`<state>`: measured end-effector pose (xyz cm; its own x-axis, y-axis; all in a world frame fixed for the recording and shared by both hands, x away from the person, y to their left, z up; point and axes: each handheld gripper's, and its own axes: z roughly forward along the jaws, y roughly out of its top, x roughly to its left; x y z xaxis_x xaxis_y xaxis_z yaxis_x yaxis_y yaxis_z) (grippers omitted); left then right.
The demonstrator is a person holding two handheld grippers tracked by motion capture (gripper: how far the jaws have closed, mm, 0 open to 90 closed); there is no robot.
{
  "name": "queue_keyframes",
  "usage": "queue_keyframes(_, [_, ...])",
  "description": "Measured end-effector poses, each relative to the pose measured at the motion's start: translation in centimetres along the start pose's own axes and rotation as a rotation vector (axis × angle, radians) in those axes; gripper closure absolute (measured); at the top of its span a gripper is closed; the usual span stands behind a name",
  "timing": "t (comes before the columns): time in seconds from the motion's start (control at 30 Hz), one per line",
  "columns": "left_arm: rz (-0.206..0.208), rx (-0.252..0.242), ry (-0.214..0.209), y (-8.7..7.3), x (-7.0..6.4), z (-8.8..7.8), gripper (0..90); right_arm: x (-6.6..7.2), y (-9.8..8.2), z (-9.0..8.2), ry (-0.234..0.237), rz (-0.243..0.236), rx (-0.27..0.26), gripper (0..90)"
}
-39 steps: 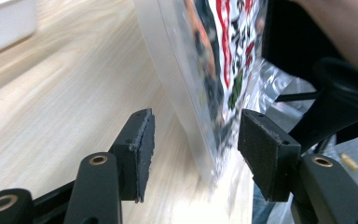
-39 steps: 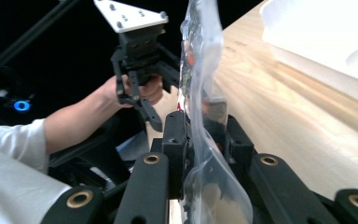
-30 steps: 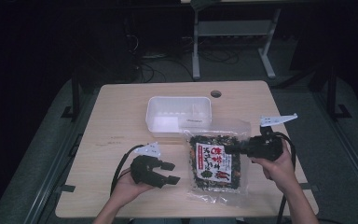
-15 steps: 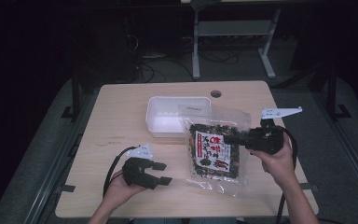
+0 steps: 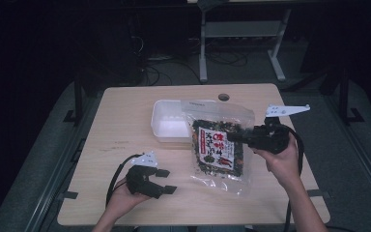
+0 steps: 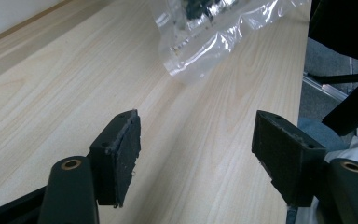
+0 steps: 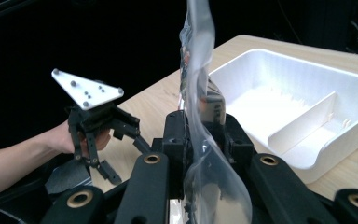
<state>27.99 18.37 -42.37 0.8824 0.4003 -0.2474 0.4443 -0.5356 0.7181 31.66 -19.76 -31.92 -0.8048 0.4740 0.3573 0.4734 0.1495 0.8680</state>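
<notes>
Clear plastic snack bag (image 5: pixel 217 145) was pinched in the right gripper (image 5: pixel 239 137) fingers, lifted by the white tray (image 5: pixel 166 126). Left gripper (image 5: pixel 166 181) fingers had just been opening, nothing between them, low over the tabletop (image 5: pixel 121 116).

Overhead looks down—claw cameras close, table (image 5: pixel 125 121) shared.

I see a light wood table (image 5: pixel 125 121) on a grey floor (image 5: pixel 357 154). Behind it the room is very dark, with maybe a metal stand (image 5: pixel 241 29) and cables (image 5: pixel 149 72)
</notes>
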Motion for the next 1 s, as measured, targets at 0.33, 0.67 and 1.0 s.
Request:
queue_keyframes(0.33, [0.005, 0.017, 0.021, -0.3, 0.0, -0.1, 29.2, 0.5, 1.7, 0.4, -0.033, -0.027, -0.029, 75.2])
queue_keyframes(0.67, [0.010, 0.028, 0.045, -0.6, 0.2, -0.4, 29.4, 0.9, 3.5, 1.3, -0.068, -0.063, -0.062, 75.2])
queue_keyframes(1.0, [0.011, 0.039, 0.060, -0.9, 0.3, -0.5, 29.4, 1.0, 5.9, 2.5, -0.130, -0.091, -0.123, 75.1])
